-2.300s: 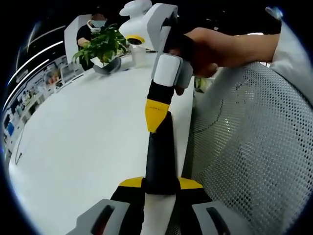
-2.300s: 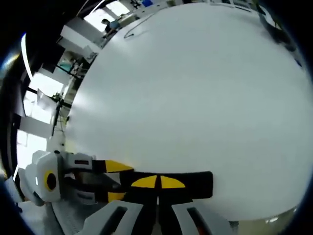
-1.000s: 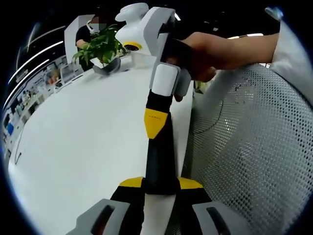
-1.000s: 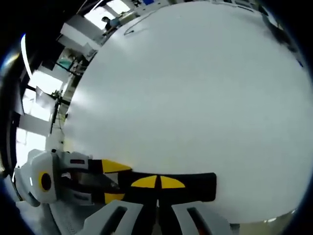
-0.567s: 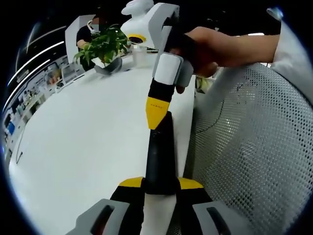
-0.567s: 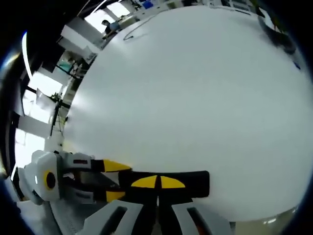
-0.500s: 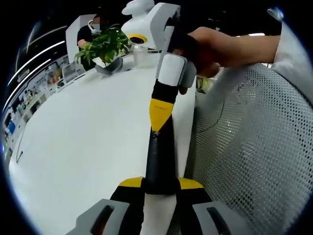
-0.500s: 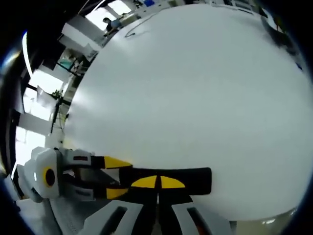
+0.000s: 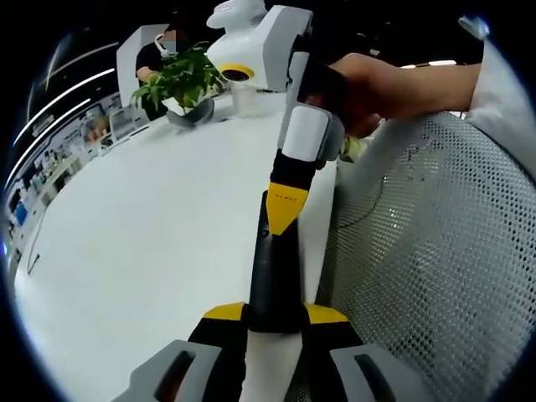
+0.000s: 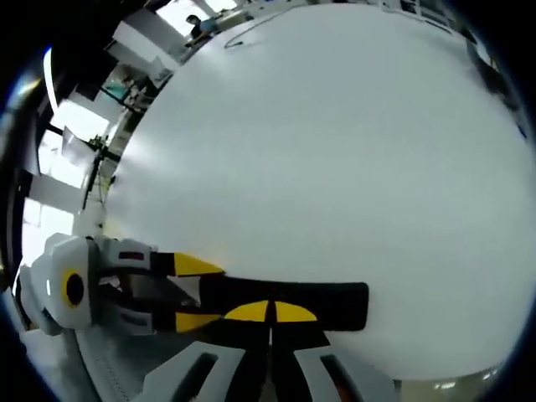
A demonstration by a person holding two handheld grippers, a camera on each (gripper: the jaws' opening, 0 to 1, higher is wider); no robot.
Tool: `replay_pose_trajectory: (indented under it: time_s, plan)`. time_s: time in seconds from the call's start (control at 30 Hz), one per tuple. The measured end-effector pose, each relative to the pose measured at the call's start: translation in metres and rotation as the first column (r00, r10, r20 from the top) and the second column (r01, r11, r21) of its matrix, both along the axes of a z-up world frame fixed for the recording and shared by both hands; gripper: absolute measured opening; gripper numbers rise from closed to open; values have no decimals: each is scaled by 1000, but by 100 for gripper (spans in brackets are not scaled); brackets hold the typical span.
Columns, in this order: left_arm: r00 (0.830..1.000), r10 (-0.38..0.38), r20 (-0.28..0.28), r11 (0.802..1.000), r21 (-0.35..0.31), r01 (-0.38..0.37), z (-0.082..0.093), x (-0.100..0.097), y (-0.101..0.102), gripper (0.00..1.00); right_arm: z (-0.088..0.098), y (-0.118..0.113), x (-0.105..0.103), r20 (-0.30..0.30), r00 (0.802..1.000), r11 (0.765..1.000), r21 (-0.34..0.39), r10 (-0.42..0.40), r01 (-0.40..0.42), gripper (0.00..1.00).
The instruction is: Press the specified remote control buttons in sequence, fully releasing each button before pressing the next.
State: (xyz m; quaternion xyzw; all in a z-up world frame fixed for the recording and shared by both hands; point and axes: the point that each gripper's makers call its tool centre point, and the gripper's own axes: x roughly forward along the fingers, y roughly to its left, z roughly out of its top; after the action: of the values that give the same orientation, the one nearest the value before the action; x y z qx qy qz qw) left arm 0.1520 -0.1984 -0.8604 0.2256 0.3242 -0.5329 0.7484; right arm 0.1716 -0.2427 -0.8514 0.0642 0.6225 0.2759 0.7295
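Observation:
A long black remote control [image 9: 273, 266] lies along the white table's [image 9: 151, 226] right edge. My left gripper [image 9: 275, 313] is shut on its near end, a yellow-tipped jaw on either side. The right gripper [image 9: 287, 209] comes down from above in a person's hand [image 9: 368, 84], its jaws shut, the yellow tip touching the remote's upper face. In the right gripper view the remote [image 10: 327, 300] runs crosswise just beyond my shut right gripper [image 10: 270, 311], and the left gripper [image 10: 194, 293] clamps its left end. The buttons are hidden.
A potted plant [image 9: 180, 79] and a clear cup [image 9: 243, 96] stand at the table's far end, with a seated person behind them. A white mesh chair back [image 9: 435, 251] rises close to the right of the table edge. A thin cable [image 10: 251, 33] lies far across the table.
The right gripper's tip rose a little, then came down again on the remote, slightly closer to the left gripper. The left gripper has kept its hold.

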Motion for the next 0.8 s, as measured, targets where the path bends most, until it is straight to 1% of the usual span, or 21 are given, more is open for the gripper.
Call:
replay_pose_trajectory:
  time_s: [0.13,0.23,0.4,0.6,0.67,0.73,0.8]
  plan:
    - [1000,4,1,1000,-5,-4,0,0,0,24,-1,-1,0,1,1000,1000,1,-4,4,0]
    - [1000,6,0,1000,-4,-6,0,0,0,24,-1,-1,1,12,1000,1000,-4,3,-3,0]
    - [1000,4,2,1000,-5,-4,0,0,1,25,-2,-1,2,4,1000,1000,12,-26,26,0]
    - [1000,0,2,1000,-4,0,0,0,0,25,-2,0,2,20,1000,1000,-14,-8,9,0]
    - [1000,-2,3,1000,-3,2,0,0,0,25,-2,-1,2,12,1000,1000,-6,-22,22,0]
    - [1000,-2,2,1000,-3,2,0,0,0,25,-2,-2,2,-5,999,999,20,-49,49,0]
    - [1000,0,5,1000,-8,0,1,0,-2,26,-1,-2,2,-1,999,998,39,-49,49,0]
